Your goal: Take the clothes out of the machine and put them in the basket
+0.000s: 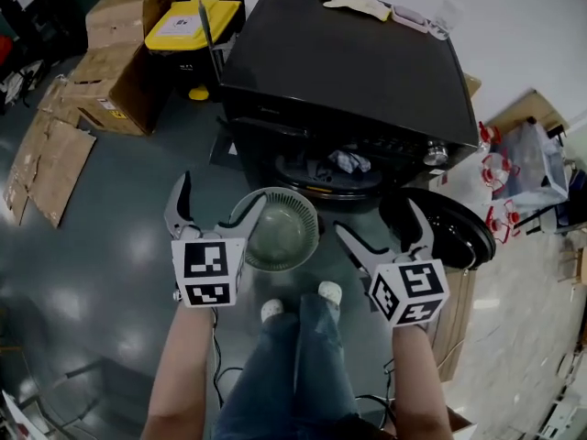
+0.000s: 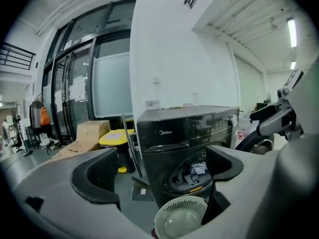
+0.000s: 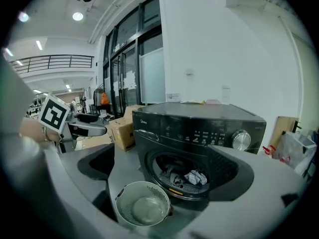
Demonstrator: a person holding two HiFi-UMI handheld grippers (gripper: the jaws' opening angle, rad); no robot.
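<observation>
Head view has both grippers wide open, nothing in either: left gripper (image 1: pixel 223 191), right gripper (image 1: pixel 376 218). The basket (image 1: pixel 275 192) sits on the floor between them. The clothes (image 1: pixel 344 161) are at 12 o'clock, inside the machine (image 1: pixel 348 62), apart from both.

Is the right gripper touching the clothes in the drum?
Apart. The right gripper view shows the right gripper's jaws open and empty, with the clothes lying well beyond them inside the machine, past the basket.
</observation>
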